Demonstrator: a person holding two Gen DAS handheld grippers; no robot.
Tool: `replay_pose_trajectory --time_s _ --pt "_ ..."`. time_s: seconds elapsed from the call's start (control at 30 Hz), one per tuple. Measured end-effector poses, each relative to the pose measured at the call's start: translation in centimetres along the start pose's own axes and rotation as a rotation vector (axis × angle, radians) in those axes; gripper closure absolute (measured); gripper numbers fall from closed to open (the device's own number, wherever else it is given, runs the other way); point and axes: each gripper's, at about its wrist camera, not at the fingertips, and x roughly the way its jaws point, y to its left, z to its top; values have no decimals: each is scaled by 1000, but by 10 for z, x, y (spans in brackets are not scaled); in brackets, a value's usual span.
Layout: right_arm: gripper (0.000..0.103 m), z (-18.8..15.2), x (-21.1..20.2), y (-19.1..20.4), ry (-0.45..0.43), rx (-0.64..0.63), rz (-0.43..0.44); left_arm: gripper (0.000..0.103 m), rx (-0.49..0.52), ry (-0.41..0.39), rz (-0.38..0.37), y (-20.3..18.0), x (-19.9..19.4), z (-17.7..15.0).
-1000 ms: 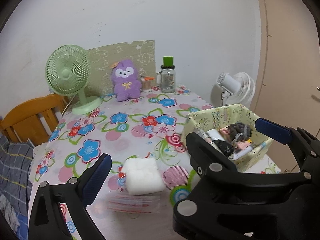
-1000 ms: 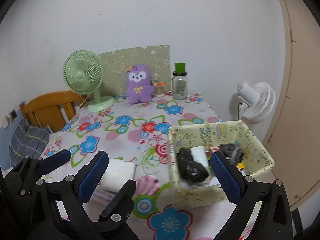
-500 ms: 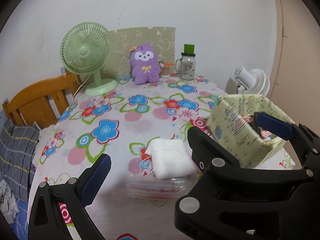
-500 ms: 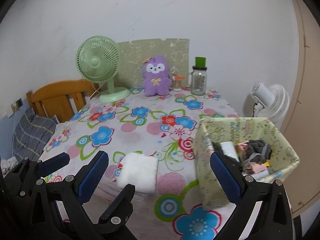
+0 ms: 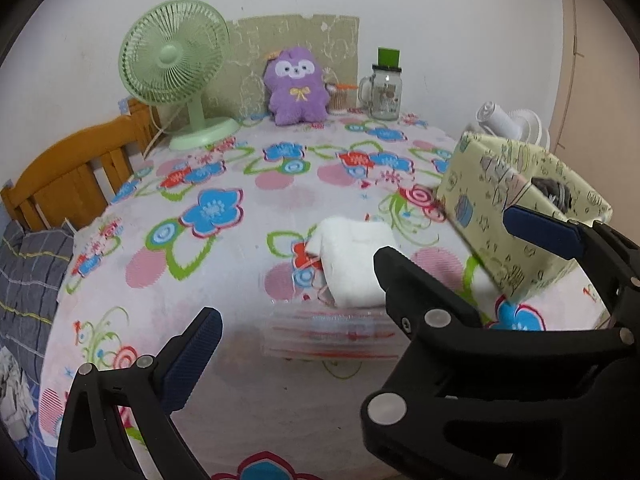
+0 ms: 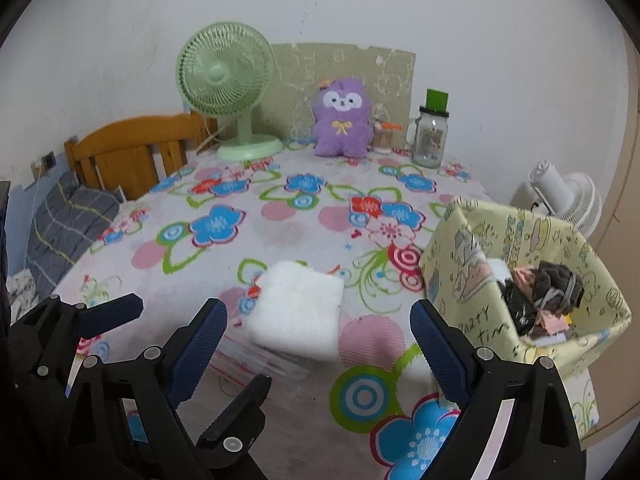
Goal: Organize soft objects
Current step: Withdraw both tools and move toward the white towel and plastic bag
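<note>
Both grippers hover above the table's near edge, covered by a flower-printed cloth. The right gripper stands wide apart with nothing between its pads, its jaws having just been closing slightly. The left gripper is spread wide too, empty. A folded white fluffy towel lies just ahead of both, on a flat clear plastic packet. The pale yellow printed fabric bin sits right of the towel, near the table's right edge. Bare cloth lies open ahead and left.

White wall, wooden headboard, floral-clothed table
</note>
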Motion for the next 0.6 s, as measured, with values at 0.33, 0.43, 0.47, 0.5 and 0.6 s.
replay_pose_trajectory --time_s 0.33,0.43,0.47,0.5,0.6 --pt "17 -12 22 -8 65 64 13 0 -26 51 -8 1 25 -7" --pt "17 -16 26 -12 74 92 10 0 -42 64 -22 0 31 -8" --pt "17 -17 28 -14 80 104 15 0 -44 66 -27 0 33 -8" --pt "17 -18 30 -17 90 118 22 0 -47 68 -31 -1 36 -8" --pt "17 -23 36 -22 113 151 24 0 -52 70 -23 -4 41 -9"
